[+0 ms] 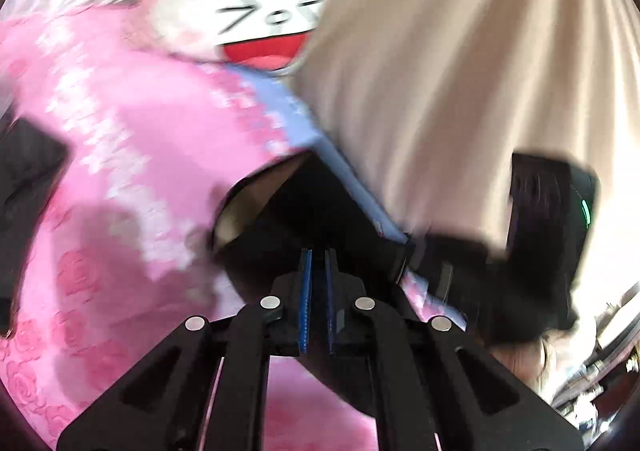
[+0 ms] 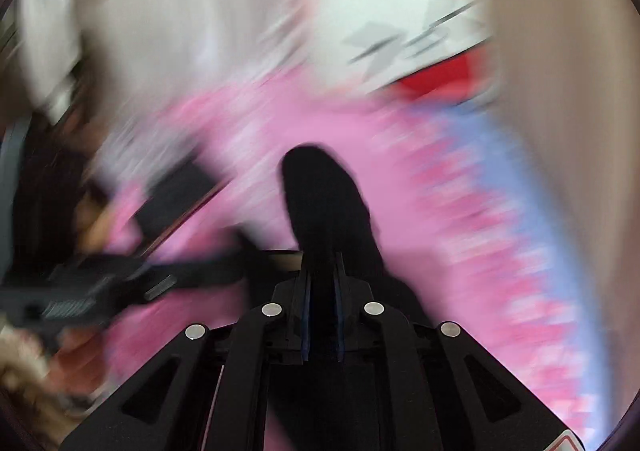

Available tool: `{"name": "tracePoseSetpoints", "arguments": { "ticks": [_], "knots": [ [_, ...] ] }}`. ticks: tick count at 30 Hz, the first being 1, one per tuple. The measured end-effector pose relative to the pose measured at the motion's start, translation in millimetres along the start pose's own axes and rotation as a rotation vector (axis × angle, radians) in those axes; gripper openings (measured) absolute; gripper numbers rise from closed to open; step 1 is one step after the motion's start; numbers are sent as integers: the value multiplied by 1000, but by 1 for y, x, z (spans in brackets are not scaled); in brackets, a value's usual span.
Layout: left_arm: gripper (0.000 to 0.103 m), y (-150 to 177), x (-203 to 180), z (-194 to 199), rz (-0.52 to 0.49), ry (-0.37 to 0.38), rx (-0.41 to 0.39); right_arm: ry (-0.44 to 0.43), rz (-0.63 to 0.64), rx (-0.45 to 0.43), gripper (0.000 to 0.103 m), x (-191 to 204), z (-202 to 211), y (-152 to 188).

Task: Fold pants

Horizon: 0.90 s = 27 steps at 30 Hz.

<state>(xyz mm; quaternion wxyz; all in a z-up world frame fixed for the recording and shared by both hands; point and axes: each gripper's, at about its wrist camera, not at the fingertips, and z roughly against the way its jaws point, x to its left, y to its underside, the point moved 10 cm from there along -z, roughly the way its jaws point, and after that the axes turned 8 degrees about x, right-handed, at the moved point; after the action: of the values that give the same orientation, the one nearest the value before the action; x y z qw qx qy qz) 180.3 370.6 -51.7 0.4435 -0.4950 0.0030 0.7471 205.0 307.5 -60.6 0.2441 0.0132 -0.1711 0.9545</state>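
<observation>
Left gripper (image 1: 318, 263): the blue pads stand almost together, with only a narrow slit between them. Black pants (image 1: 320, 211) lie directly ahead of the tips and appear pinched there, though blur hides the exact point of contact. The fabric bunches up above a pink floral bedspread (image 1: 120, 155) with a blue border.

Right gripper (image 2: 323, 271): the jaws are narrow, and a fold of the same black pants (image 2: 324, 195) rises from between the fingers, gripped. This view is heavily smeared by motion.

The right gripper also shows in the left wrist view as a black body (image 1: 532, 235) to the right, over beige curtain cloth (image 1: 460, 71). A white cartoon-face pillow (image 1: 256, 7) rests at the far end of the bedspread.
</observation>
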Motion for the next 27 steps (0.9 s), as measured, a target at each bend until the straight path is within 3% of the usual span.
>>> {"name": "tracePoseSetpoints", "arguments": {
  "ticks": [2, 5, 6, 7, 8, 9, 10, 12, 16, 19, 22, 23, 24, 26, 27],
  "knots": [
    [5, 7, 24, -10, 69, -3, 40, -33, 6, 75, 18, 10, -36, 15],
    [6, 24, 48, -6, 154, 5, 66, -32, 4, 10, 25, 10, -17, 23],
    [9, 30, 49, -2, 152, 10, 66, -15, 4, -20, 41, 9, -5, 24],
    [19, 35, 48, 3, 150, 14, 67, 34, 3, -63, 57, 5, 10, 26],
    [28, 40, 49, 6, 166, 15, 69, 85, 9, -99, 62, 1, 23, 29],
    [52, 44, 49, 6, 193, 27, 70, 129, 22, -123, 68, -3, 35, 34],
    [68, 52, 49, 4, 253, 58, 64, 162, 34, -120, 68, -5, 40, 40],
    [76, 61, 55, -1, 357, 69, 39, 204, 91, -90, 68, -2, 41, 50],
    [76, 71, 76, 3, 454, 48, -15, 353, 306, 5, 75, 25, 15, 65],
    [76, 67, 80, 25, 401, -21, -88, 458, 450, 41, 75, 51, -16, 57],
    [77, 61, 88, 53, 386, -85, -169, 509, 481, 96, 75, 57, -52, 42],
    [77, 60, 92, 59, 387, -98, -180, 512, 462, 112, 73, 54, -61, 38],
    [77, 59, 94, 66, 388, -99, -190, 449, 396, 90, 73, 52, -63, 29],
    [77, 54, 101, 78, 396, -119, -222, 319, 248, 119, 45, 43, -66, 24],
    [77, 53, 103, 84, 399, -126, -233, 310, 183, 95, 22, 36, -60, 20]
  ]
}}
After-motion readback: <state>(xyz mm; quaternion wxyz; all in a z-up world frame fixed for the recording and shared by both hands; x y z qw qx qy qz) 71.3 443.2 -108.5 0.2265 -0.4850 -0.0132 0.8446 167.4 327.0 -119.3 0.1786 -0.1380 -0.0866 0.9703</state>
